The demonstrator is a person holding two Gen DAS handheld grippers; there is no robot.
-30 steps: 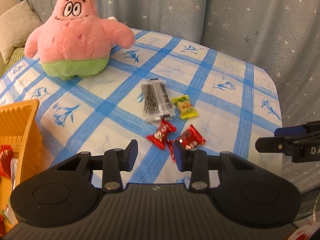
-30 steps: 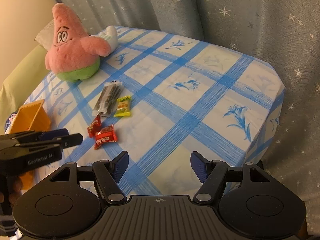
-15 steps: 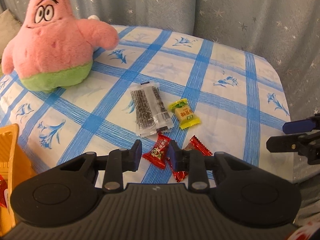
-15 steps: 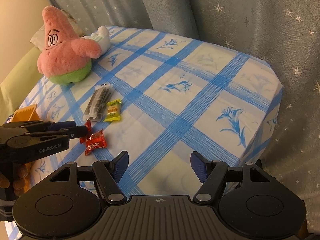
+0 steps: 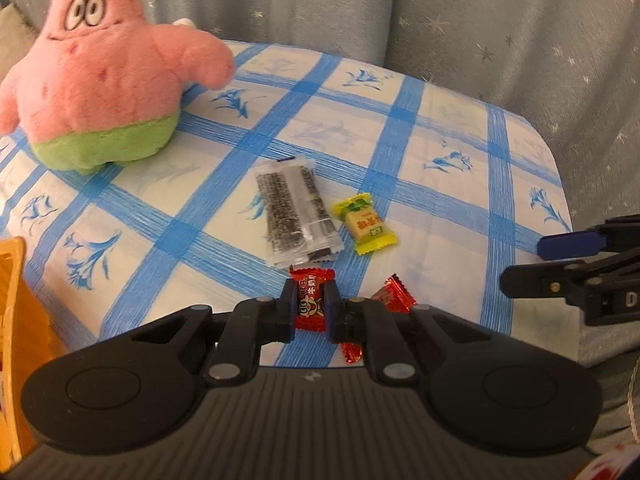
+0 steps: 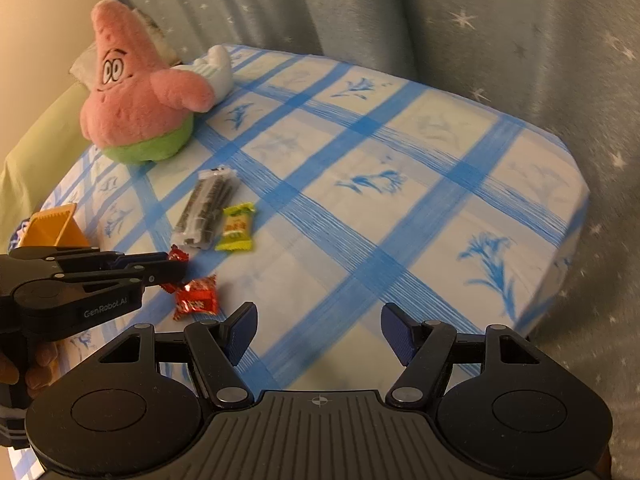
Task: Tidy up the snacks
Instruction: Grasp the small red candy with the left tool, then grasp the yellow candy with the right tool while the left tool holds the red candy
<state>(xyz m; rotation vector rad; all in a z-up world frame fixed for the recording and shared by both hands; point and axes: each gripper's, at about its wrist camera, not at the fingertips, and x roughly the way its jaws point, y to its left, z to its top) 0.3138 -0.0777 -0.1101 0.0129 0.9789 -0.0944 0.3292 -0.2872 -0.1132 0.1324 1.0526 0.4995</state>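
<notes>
As jaws finished closing, left gripper [image 5: 307,304] pinches red candy [image 5: 310,300] | crinkled foil, printed label | right gripper [image 6: 316,330] agape

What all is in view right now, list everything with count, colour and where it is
Red candy in grip: 1, red, between the left gripper's pads.
Red candy: 1, red, on cloth beside it.
Yellow candy: 1, yellow, right of the seaweed pack.
Seaweed pack: 1, clear and dark, mid-table.
Plush star: 1, pink and green, far left.
Basket: 1, orange, left edge.
Tablecloth: 1, blue check.
Curtain: grey, starred, behind.
Left gripper: shut on candy.
Right gripper: open, empty.
</notes>
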